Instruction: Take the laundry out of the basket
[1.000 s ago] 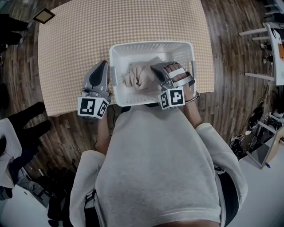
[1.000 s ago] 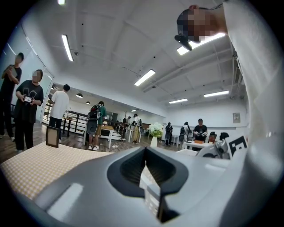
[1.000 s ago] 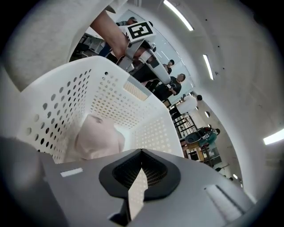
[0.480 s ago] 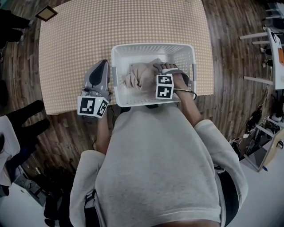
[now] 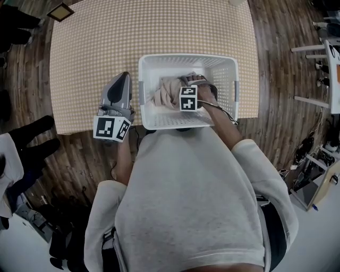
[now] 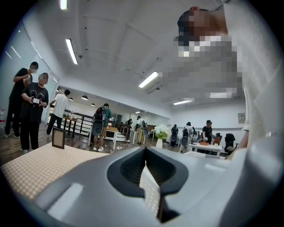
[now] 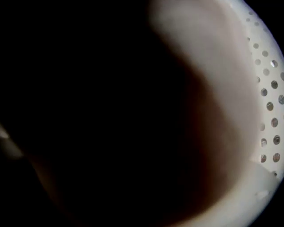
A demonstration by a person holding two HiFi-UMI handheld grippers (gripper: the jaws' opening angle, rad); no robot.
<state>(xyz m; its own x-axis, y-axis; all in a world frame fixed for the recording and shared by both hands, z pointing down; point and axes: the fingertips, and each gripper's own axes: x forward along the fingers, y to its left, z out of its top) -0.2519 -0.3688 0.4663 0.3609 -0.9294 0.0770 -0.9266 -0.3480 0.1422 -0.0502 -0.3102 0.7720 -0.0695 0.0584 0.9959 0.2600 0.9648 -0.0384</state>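
Note:
A white perforated basket (image 5: 228, 64) stands at the near edge of the checked table (image 5: 95, 48). Inside it lies a bundle of beige laundry (image 5: 166, 94). My right gripper (image 5: 186, 87) points steeply down into the bundle, and its jaws are buried in the cloth. In the right gripper view, beige cloth (image 7: 199, 53) fills most of the dark picture, with the basket wall (image 7: 266, 88) at the right. My left gripper (image 5: 121, 78) rests on the table just left of the basket. Its jaws meet at the tip (image 6: 145, 162) and hold nothing.
A small picture frame (image 5: 59, 10) sits on the wooden floor beyond the table's far left corner. White furniture (image 5: 332, 64) stands at the right, and dark items lie on the floor at the left. Several people (image 6: 31, 106) stand in the room behind the table.
My right gripper has tipped from lying across the basket's right side to pointing down into the middle of the laundry. The left gripper has stayed put.

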